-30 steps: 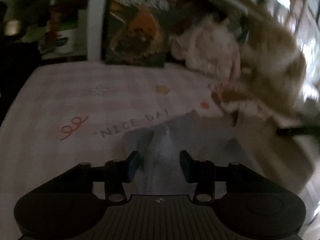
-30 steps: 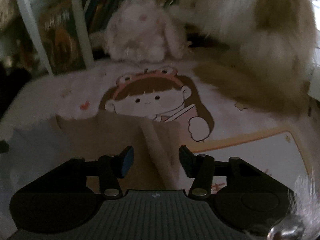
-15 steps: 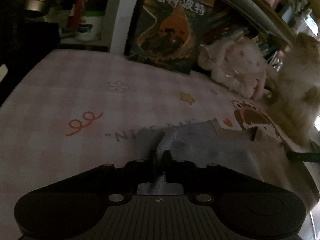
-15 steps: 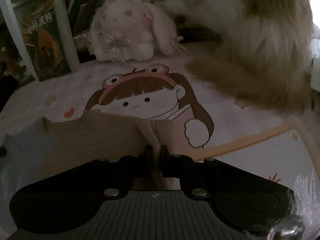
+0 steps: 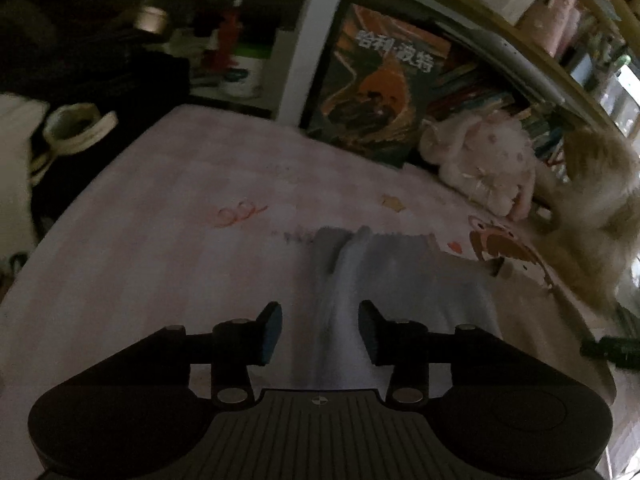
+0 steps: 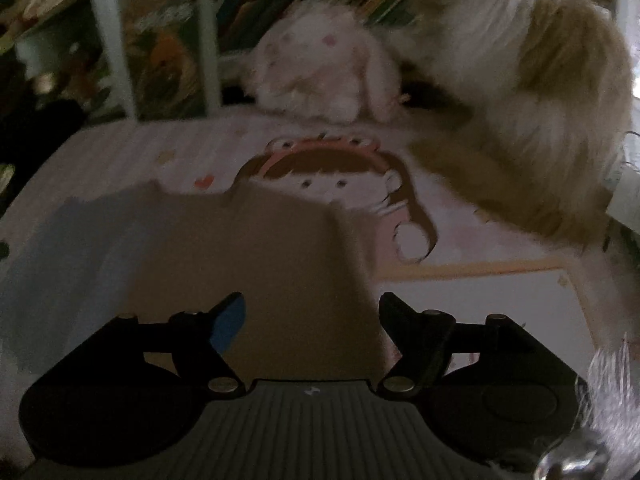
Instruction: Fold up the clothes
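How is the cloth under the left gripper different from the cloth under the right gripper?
The pale blue cloth under the left gripper has a raised crease between the fingers; the tan cloth under the right gripper lies flat and smooth. Blue is lighter, tan darker. Both lie on the pink printed sheet, side by side, unheld.

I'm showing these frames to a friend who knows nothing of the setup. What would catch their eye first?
Probably the big fluffy tan-and-white animal at the far right of the bed, beside a pink plush bunny against the bookshelf. Next, the cartoon girl printed on the pink bedsheet, half covered by the blue and tan garment lying in front of both open claws.
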Demonstrator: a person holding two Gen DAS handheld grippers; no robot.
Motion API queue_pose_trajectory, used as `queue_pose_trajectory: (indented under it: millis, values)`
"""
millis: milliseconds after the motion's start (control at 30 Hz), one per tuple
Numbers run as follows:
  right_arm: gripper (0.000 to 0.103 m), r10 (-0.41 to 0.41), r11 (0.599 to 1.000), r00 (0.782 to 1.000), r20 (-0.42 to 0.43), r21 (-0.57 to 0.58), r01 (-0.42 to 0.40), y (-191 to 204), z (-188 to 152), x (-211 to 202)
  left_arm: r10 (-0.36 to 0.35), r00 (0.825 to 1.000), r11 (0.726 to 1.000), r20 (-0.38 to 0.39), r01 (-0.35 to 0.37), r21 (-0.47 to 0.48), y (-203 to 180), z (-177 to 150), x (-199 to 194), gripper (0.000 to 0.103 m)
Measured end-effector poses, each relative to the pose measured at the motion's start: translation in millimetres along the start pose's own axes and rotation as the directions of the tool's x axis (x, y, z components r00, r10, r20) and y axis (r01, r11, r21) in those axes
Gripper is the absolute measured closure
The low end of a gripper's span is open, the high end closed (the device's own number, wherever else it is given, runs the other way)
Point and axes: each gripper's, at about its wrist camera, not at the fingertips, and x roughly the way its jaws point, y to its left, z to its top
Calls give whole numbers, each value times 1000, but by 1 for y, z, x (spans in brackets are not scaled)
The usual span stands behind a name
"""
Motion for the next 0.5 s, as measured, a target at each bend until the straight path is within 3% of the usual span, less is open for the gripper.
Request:
queue_pose_trajectory:
  millis: [200,300,400,500]
  values:
    - [30,76,992,996,-48,-101,-81,5,-21,-9,74,997,996,13,-74,-45,-32,-28,-19,44]
    - [27,105,979,992,-70,-167,-115,-3,-30,-18,141,990,988,24,-140,-63,-55,-42,-26,30]
    - [17,123,960,989,-78,-244,-139,-16,-37,-29,167,986,981,22,-163,-109,-75,-54,-33,29]
    - [17,140,945,984,-110,-280,-166,-31,-42,-32,195,980,970,27,-189,-153,-90,-68,-42,28]
